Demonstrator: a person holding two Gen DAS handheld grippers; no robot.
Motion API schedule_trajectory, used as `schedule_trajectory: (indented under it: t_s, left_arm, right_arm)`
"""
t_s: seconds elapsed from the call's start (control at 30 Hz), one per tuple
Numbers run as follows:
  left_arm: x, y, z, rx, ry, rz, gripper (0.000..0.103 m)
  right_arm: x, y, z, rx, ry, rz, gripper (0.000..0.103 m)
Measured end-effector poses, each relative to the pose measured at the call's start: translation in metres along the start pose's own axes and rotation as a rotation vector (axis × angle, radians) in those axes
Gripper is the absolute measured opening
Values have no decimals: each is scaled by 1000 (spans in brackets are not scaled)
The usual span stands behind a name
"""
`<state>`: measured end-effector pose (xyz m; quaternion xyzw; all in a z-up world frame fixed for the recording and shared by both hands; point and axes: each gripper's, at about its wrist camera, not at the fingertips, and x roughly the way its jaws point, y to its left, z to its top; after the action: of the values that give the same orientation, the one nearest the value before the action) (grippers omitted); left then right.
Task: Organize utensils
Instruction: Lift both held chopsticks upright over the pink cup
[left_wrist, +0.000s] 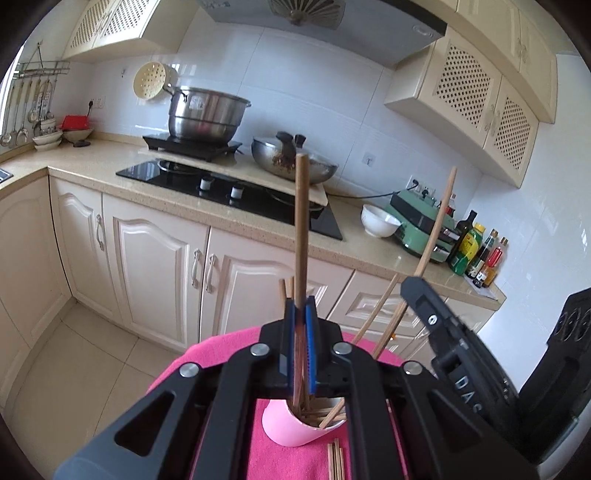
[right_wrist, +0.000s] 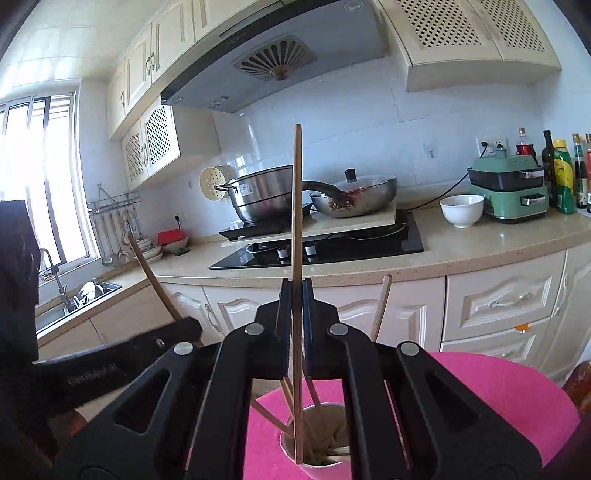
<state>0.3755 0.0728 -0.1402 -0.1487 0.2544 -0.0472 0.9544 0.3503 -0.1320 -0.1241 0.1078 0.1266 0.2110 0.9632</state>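
A pink and white cup (left_wrist: 286, 424) stands on a pink cloth (left_wrist: 266, 461), holding several wooden chopsticks; it also shows in the right wrist view (right_wrist: 325, 469). My left gripper (left_wrist: 300, 308) is shut on an upright brown chopstick (left_wrist: 301, 221) whose lower end reaches into the cup. My right gripper (right_wrist: 295, 291) is shut on another upright chopstick (right_wrist: 297, 203), its lower end inside the cup. The right gripper's black body (left_wrist: 461, 350) shows at the right of the left wrist view, and the left gripper's body (right_wrist: 110, 358) at the left of the right wrist view.
A few loose chopsticks (left_wrist: 336, 461) lie on the cloth beside the cup. Behind is a kitchen counter (left_wrist: 258, 229) with a hob, steel pot (left_wrist: 205, 114), wok (left_wrist: 291, 162), white bowl (left_wrist: 378, 221), green appliance (left_wrist: 424, 229) and bottles (left_wrist: 476, 251).
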Motion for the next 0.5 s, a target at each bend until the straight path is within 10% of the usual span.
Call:
schedule_trajectory:
  t_s: [0.5]
  left_arm:
    - [43, 1, -33, 45, 162, 34, 6]
  right_arm:
    - [8, -3, -18, -61, 25, 14, 6]
